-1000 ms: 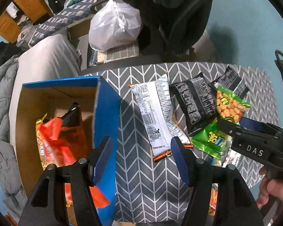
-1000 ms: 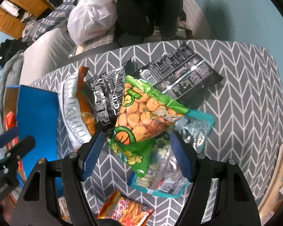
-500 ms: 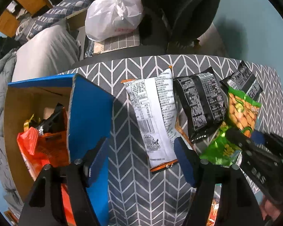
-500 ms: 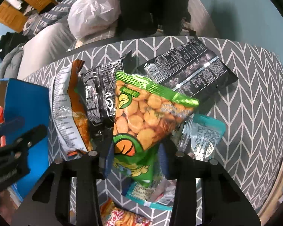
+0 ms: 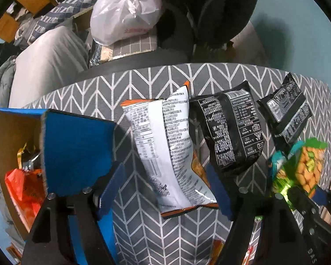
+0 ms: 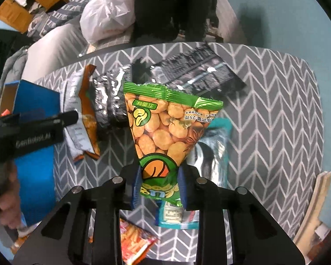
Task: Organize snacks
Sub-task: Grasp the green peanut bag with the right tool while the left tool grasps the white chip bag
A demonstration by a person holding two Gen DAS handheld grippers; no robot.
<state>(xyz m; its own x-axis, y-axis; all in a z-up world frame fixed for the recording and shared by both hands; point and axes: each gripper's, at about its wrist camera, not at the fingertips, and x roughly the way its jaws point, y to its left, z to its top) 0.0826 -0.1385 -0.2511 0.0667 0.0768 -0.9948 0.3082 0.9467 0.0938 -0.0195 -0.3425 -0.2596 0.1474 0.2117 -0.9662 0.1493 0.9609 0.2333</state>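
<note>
The green peanut bag point(image 6: 165, 130) is pinched at its lower end between the right gripper point(image 6: 158, 187) fingers — the pick looks done. Next: carry it to the blue box point(image 5: 77, 152), beside the left gripper point(image 5: 165, 190), whose spread fingers are opening around the white chip bag point(image 5: 165, 145) on the desk point(image 6: 264, 110).

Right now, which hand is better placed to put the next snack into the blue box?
Probably the right. The right gripper is already shut on the green peanut bag, lifted off the table. The left gripper is nearer the blue box but holds nothing, its jaws opening over the white chip bag.
</note>
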